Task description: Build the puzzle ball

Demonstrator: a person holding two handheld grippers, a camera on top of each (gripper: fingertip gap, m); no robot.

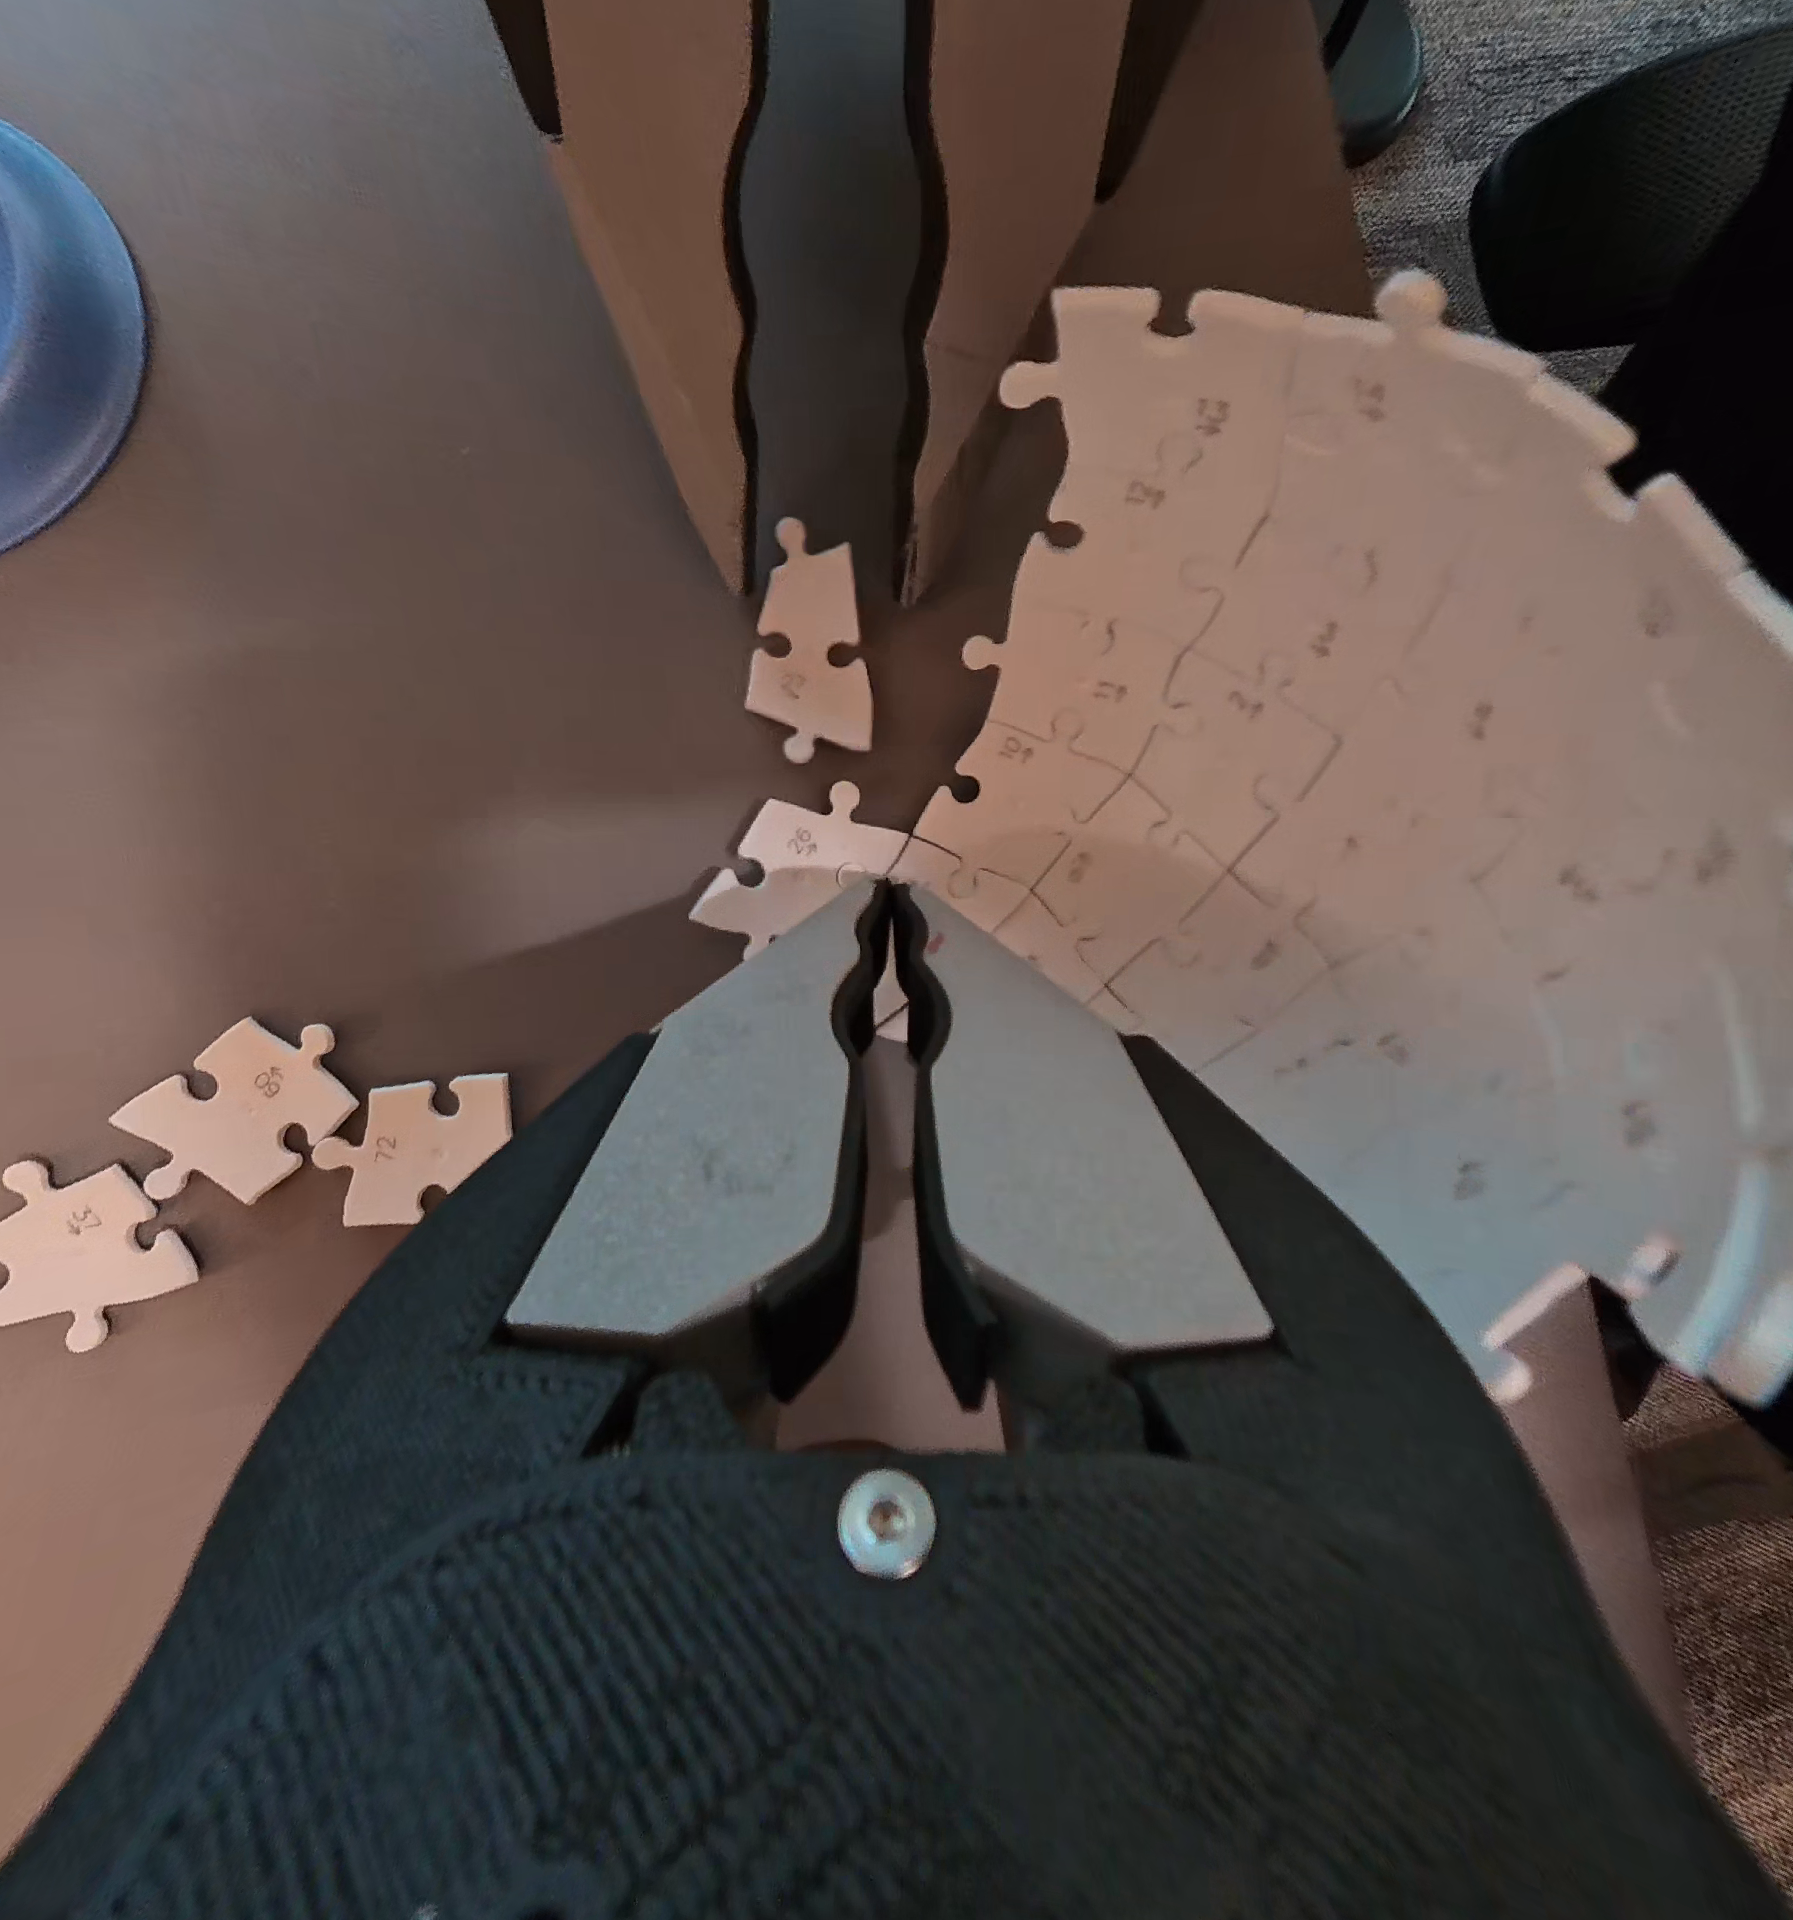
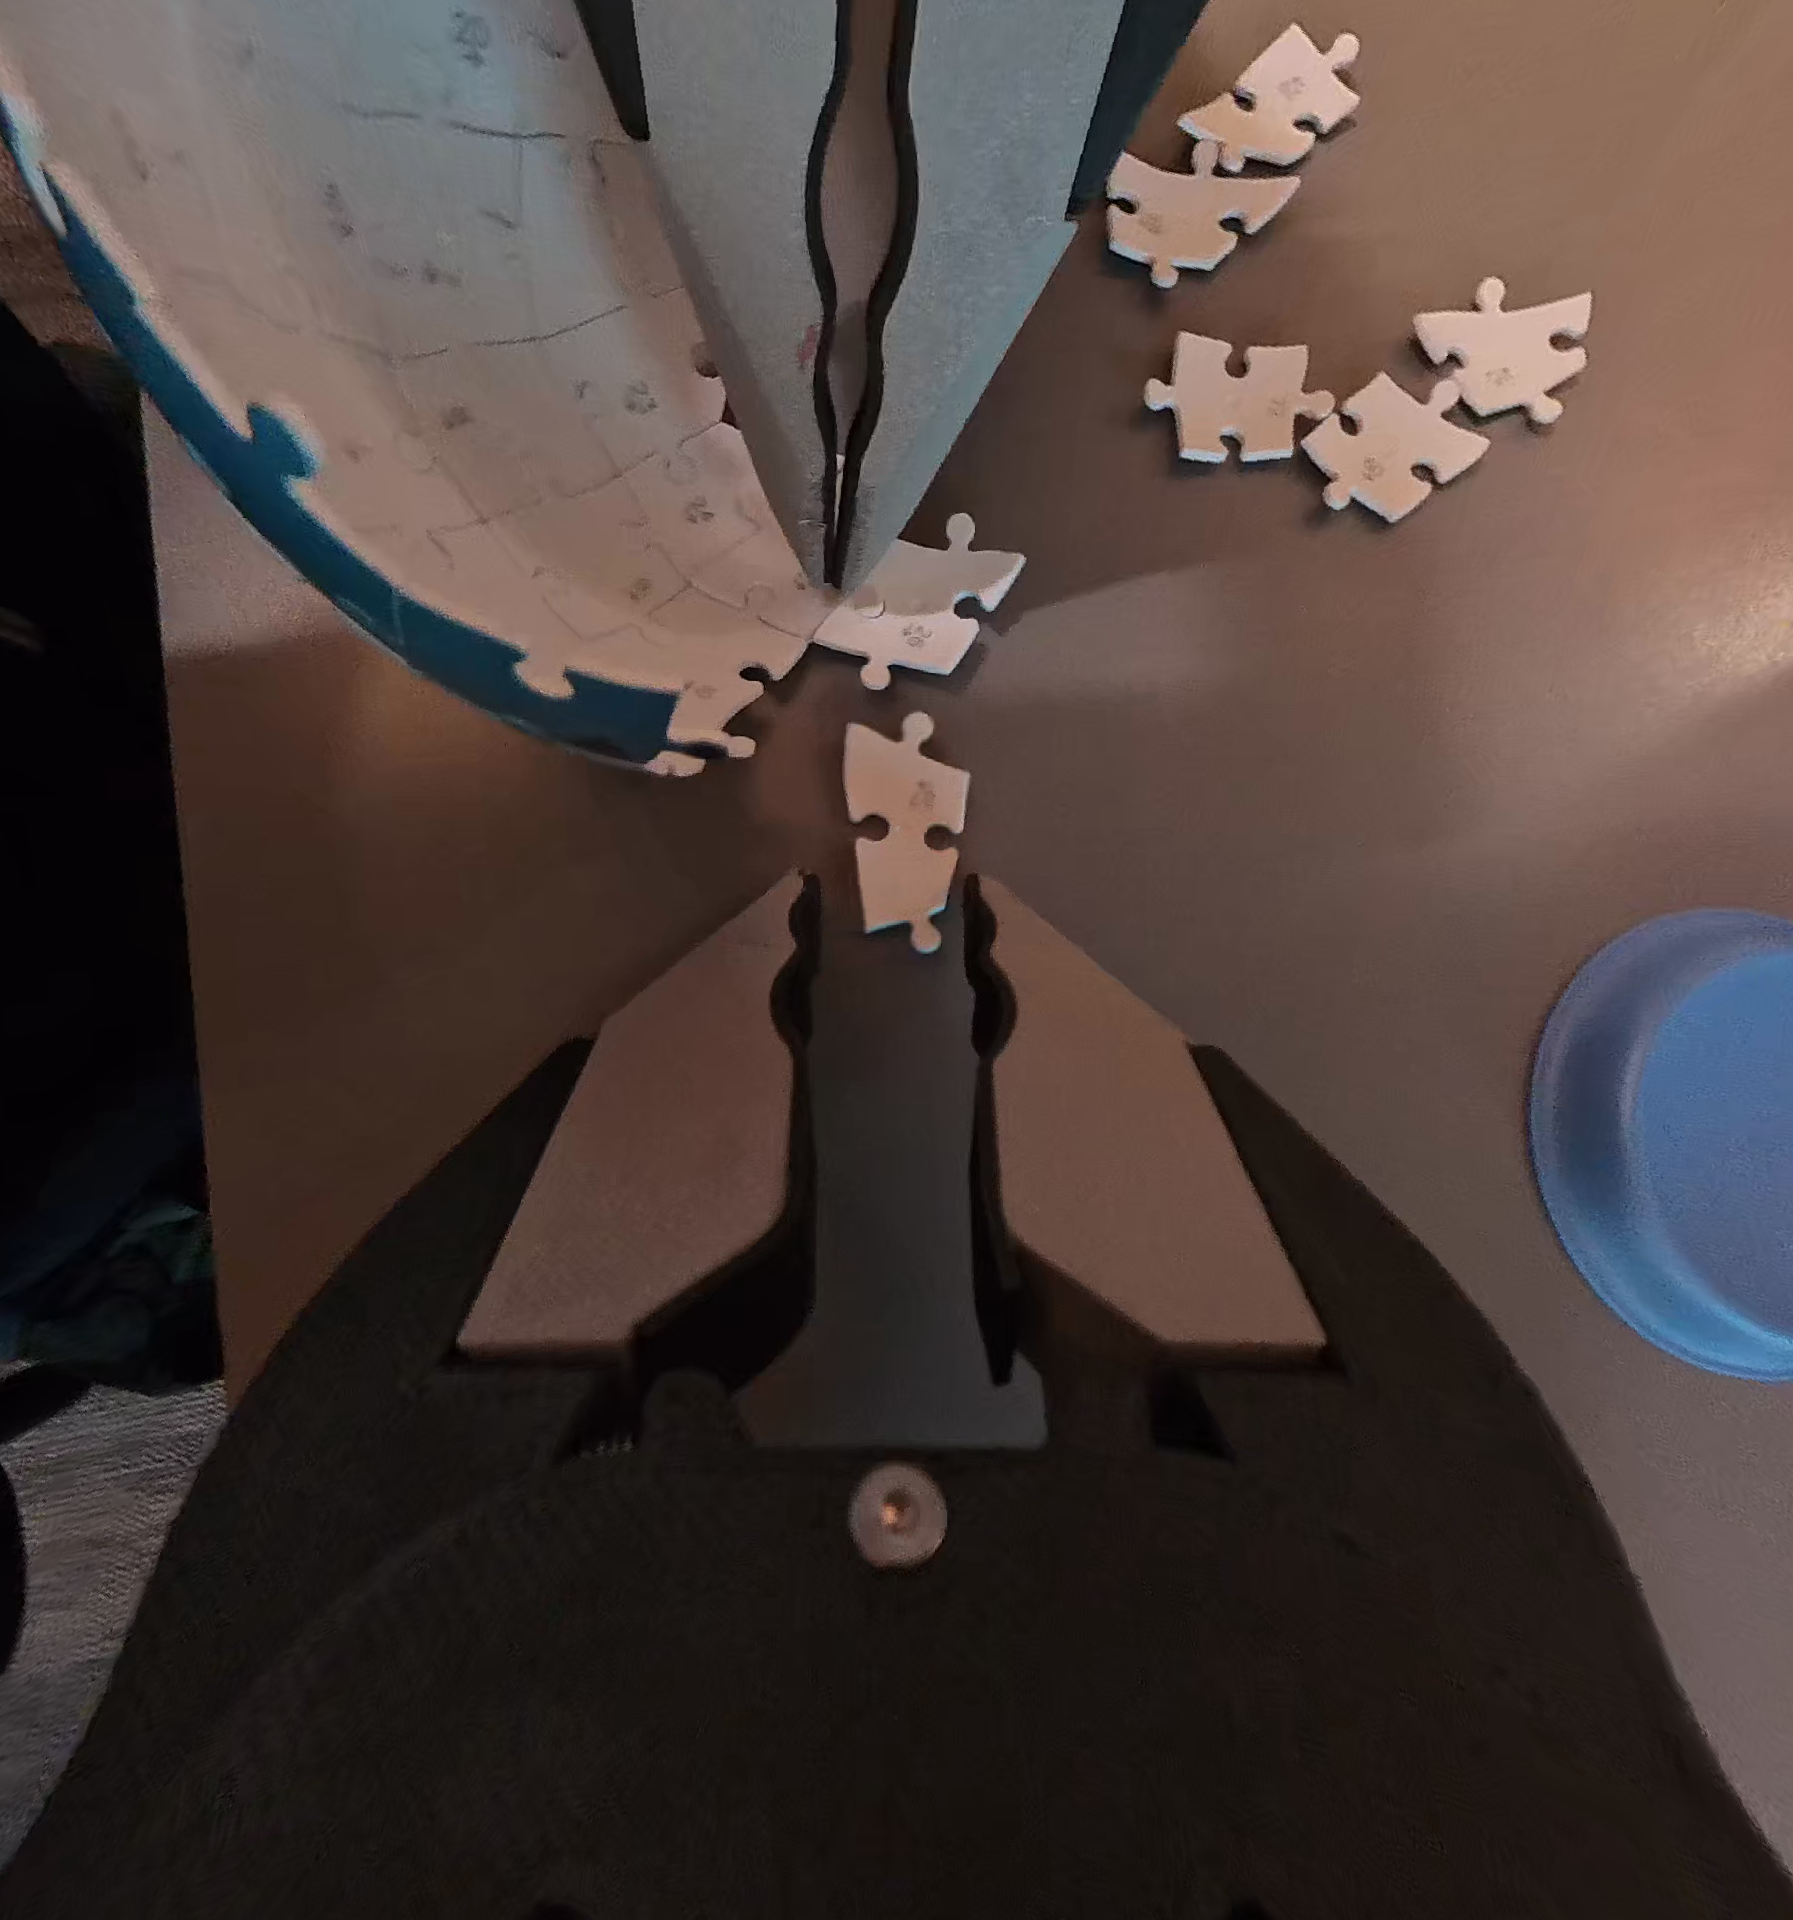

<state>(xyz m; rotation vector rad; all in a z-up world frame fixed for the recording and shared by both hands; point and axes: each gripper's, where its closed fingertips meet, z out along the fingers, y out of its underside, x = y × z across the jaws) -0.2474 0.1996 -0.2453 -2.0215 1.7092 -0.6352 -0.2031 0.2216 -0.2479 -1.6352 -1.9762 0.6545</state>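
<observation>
Right wrist view: piece (image 2: 907,831) between claw (image 2: 887,894) tips.

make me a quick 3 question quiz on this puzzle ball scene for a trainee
1. True or false: the left gripper is shut on the rim of the partly built ball.
2. Multiple choice: the loose double piece nearest the right gripper is (a) clamped between its fingers, (b) lying on the table just ahead of its open fingertips, (c) joined to the shell.
3. Fill in: the round dish on the table is ____ in colour.

Key: 1 true; 2 b; 3 blue.
</observation>
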